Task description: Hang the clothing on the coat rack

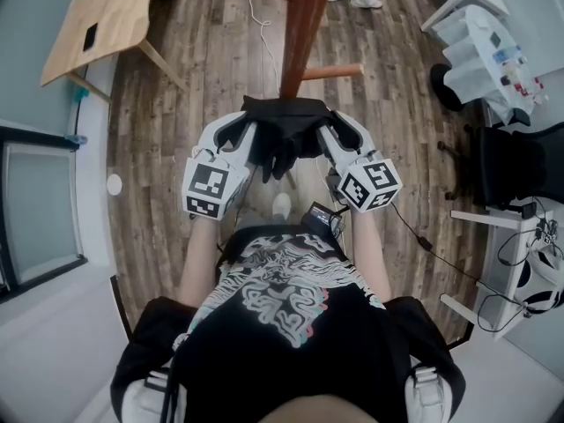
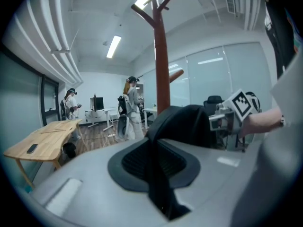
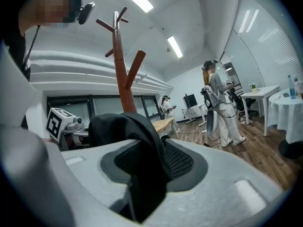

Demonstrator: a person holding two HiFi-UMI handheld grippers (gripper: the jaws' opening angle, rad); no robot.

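garment (image 1: pixel 284 127) just before coat rack (image 1: pixel 300 33): left gripper (image 1: pixel 250 142) clamped on it, right gripper (image 1: pixel 328 137) gaping round it; advise re-clamping before lifting.

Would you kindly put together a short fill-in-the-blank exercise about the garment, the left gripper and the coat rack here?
1. The garment is ___ in colour.
2. The left gripper has its jaws ___ on the garment.
3. The coat rack stands on a ___ floor.

Missing words: black; shut; wooden.
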